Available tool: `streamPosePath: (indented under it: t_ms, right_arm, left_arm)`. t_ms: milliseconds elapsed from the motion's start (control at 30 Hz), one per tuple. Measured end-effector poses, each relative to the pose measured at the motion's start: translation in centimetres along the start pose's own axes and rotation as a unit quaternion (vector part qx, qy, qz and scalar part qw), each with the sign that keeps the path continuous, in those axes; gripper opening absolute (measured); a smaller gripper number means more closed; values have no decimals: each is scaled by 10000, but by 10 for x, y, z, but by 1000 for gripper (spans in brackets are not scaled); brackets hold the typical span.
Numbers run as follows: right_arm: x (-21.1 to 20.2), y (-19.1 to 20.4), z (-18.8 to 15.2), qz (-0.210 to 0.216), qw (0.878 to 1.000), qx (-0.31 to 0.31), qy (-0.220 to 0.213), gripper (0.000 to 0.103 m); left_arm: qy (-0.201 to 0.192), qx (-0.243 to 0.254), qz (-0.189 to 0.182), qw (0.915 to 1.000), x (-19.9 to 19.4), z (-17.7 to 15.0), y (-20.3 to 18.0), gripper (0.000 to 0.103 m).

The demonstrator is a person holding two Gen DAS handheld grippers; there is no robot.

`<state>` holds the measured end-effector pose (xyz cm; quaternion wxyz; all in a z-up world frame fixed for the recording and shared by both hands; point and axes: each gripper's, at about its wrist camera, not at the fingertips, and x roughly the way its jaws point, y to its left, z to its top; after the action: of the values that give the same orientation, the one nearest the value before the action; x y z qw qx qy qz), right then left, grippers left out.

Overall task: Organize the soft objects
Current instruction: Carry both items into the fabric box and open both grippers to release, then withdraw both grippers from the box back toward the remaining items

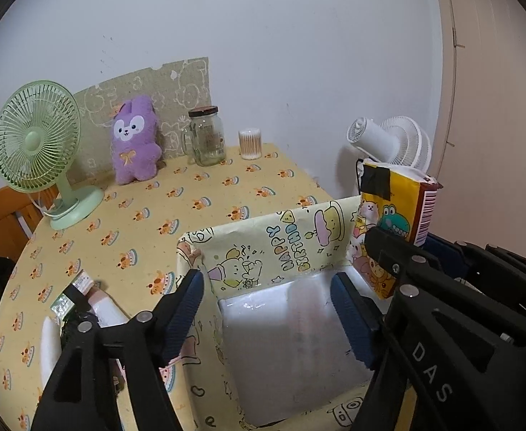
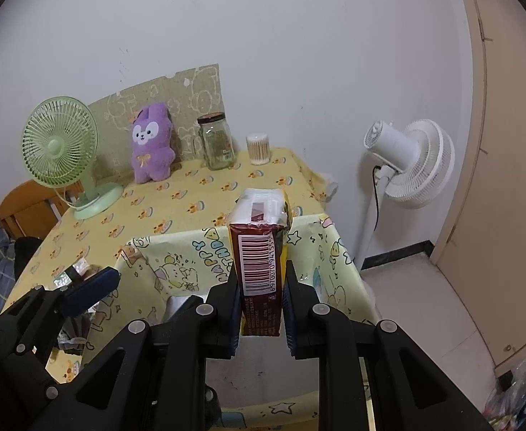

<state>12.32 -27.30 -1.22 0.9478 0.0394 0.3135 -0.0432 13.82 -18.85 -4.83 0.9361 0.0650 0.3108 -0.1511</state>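
The left gripper (image 1: pixel 268 309) stands with its jaws wide apart over the open storage box (image 1: pixel 281 255), and nothing is between the blue pads; below them lies only the white lining of the box bottom. The right gripper (image 2: pixel 261 305) has its jaws pressed on the narrow sides of a tissue pack (image 2: pixel 259 248), which it holds upright above the box, near its far wall.

The box sits at the near edge of the table (image 1: pixel 191 194), in the lower centre of both frames. Behind the box the yellow tablecloth is free up to the back row of things: a green fan (image 1: pixel 36 136) at the left, a purple plush toy (image 1: pixel 133 140), a glass jar (image 1: pixel 207 136) and a tub of cotton swabs (image 1: pixel 250 143). To the right the table ends, and a white standing fan (image 2: pixel 406 165) is on the floor there.

On the box wall one can read "HAPPY" in coloured letters. The left gripper's arm carries the letters "DAS".

Only the left wrist view shows the cartoon side of the pack, with a green dinosaur, and a black tape patch. Only the right wrist view shows the barcode end fully, and the door at the right.
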Motion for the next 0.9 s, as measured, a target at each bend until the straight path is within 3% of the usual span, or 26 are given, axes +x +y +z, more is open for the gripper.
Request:
streamPosePath:
  t_ms: [167,233,300,400,900]
  right_arm:
    - [5,2,1,47,10000,-40,73,27]
    - [6,3,1,18,9999,-52,107,44]
    - [3,2,0,1,10000,5,14,82]
    - [-3,2,0,-214,9996,70,-142,96]
    - [-32,21,-2,-276,9991,-29,-308,100]
  left_arm:
    - [38,-35,-19,10000,2,-1,2,80]
    - [38,-25,-55,10000,1,-1,2,82]
    - [26,-36,-119,9999,0,-1,2,87]
    - [-42,-13,-91,9999,-5,-1,2,91]
    - [-345,-46,-24,9994,-40,-5,14,99]
